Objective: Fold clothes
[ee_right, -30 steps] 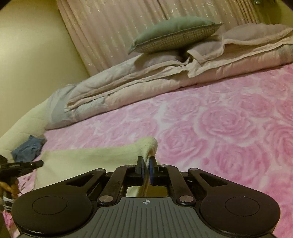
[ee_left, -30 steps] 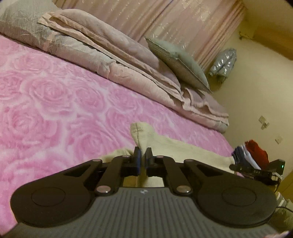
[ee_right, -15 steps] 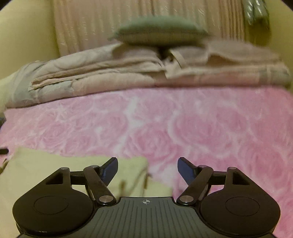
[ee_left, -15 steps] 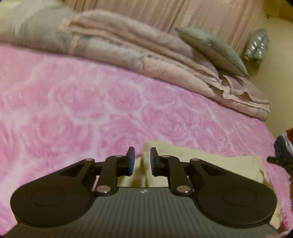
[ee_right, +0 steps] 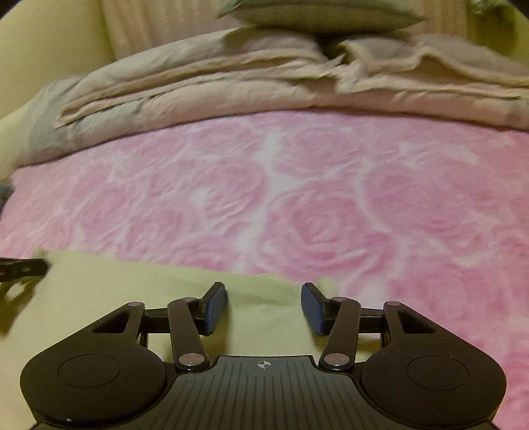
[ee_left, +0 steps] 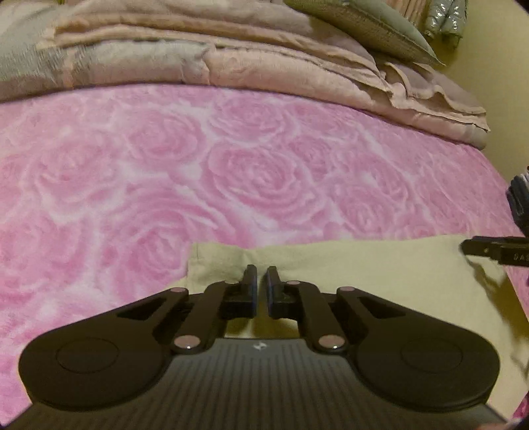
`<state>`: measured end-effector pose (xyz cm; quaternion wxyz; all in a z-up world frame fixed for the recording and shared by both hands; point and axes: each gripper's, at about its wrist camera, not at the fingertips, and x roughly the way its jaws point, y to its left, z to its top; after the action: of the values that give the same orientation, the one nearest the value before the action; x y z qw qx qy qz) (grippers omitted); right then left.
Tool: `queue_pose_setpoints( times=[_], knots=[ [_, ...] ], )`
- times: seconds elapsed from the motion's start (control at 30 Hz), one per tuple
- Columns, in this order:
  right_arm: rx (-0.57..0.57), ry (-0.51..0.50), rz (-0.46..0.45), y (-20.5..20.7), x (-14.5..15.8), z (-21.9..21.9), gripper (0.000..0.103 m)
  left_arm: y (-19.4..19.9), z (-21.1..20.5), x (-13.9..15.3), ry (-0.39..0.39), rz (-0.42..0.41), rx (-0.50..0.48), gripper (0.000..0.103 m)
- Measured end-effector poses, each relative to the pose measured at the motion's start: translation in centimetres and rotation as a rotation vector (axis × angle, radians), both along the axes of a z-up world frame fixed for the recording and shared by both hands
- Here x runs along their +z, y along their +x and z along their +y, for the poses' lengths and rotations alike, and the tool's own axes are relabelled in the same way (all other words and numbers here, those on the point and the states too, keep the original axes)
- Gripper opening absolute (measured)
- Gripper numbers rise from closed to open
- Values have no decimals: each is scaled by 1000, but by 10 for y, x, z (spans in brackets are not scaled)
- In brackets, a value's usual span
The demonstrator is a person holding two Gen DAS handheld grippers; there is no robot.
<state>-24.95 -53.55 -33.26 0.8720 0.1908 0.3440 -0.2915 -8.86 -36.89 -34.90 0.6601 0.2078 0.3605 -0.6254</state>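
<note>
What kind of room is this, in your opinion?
Most likely a bedroom in a home. The work surface is a bed with a pink rose-patterned bedspread; a folded beige quilt with a grey-green pillow on it lies at the far side, before curtains.

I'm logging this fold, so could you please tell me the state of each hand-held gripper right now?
Left hand-held gripper: nearly closed, a narrow gap, gripping nothing, over the pale yellow garment.
Right hand-held gripper: open, empty, above the same garment.

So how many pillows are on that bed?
1 that I can see: a grey-green pillow sits atop the folded quilt at the bed's far end; others may be hidden.
</note>
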Motion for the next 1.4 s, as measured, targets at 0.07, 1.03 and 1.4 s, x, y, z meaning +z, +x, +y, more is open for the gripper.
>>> queue_pose_setpoints(
  times=[0.07, 1.03, 1.4],
  knots=[
    [-25, -38, -20, -18, 16, 10, 51, 1, 19, 16, -38, -34, 19, 9],
    [12, 29, 111, -119, 14, 204, 51, -104, 220, 38, 93, -16, 189, 14],
    [-40, 43, 89, -159, 48, 251, 90, -148, 275, 82, 102, -88, 220, 27]
  ],
)
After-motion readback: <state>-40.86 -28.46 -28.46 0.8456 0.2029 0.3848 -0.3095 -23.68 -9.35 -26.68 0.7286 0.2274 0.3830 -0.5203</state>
